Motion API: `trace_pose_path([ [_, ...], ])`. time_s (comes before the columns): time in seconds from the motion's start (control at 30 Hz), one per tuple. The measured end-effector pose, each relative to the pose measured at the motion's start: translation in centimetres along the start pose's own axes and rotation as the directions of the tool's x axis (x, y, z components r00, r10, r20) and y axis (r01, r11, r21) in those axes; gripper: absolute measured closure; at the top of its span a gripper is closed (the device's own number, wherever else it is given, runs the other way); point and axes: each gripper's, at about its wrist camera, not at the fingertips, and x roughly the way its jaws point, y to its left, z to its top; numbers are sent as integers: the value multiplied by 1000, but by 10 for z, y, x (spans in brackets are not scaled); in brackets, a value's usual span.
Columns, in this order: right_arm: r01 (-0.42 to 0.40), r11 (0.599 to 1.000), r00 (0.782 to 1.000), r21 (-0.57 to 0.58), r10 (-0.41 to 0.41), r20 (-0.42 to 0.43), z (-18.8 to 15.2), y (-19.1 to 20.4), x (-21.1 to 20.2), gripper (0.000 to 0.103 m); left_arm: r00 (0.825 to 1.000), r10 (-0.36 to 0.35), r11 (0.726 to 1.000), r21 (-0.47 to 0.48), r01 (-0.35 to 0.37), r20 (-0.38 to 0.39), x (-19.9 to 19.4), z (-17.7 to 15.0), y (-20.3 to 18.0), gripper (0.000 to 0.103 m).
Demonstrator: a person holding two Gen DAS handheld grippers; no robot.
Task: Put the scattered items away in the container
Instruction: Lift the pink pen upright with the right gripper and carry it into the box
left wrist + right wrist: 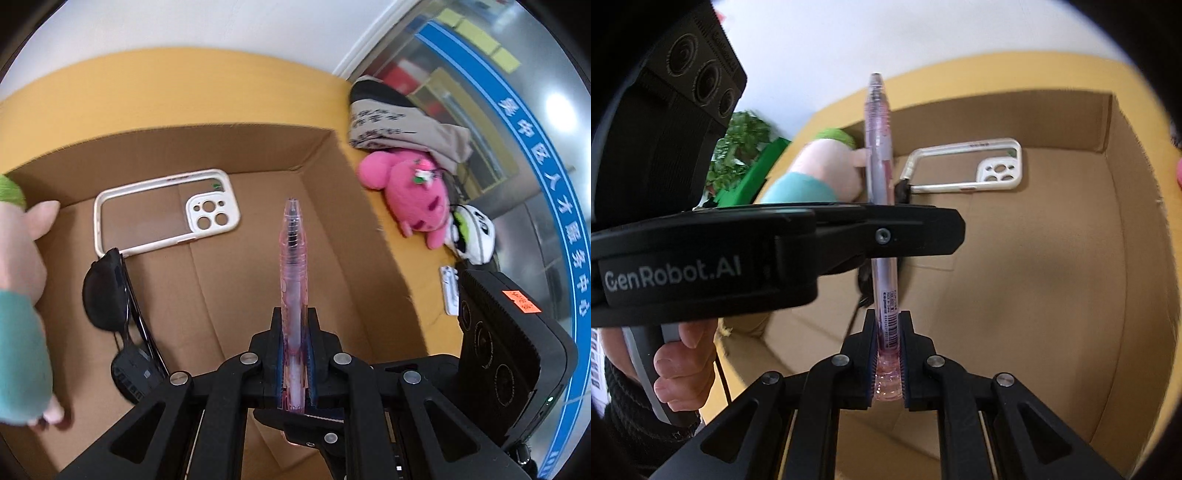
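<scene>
A pink translucent pen (291, 280) is held over the open cardboard box (258, 155). My left gripper (294, 321) is shut on the pen, which points forward. My right gripper (889, 325) is shut on the same pen (879, 147) near its back end. The left gripper's body (775, 240) crosses the right wrist view and clamps the pen midway. In the box lie a white phone case (166, 210), black sunglasses (114, 314) and a plush doll (18, 277) in a teal top. The case (979, 166) and doll (820, 170) also show in the right wrist view.
The box stands on a yellow table (147, 88). To its right lie a pink plush toy (410, 192), a folded printed cloth (399, 125), a white-black item (472, 236) and a small white object (448, 288). Green plants (738, 147) stand left of the table.
</scene>
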Motion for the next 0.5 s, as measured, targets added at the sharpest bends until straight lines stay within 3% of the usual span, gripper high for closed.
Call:
trace_pose_path([
  [0.2, 51, 997, 994, 52, -46, -97, 14, -25, 36, 94, 997, 10, 999, -52, -14, -76, 42, 15, 25, 94],
  [0.5, 72, 994, 989, 80, -61, -135, 13, -36, 55, 93, 990, 17, 994, -106, -31, -138, 72, 23, 49, 92],
])
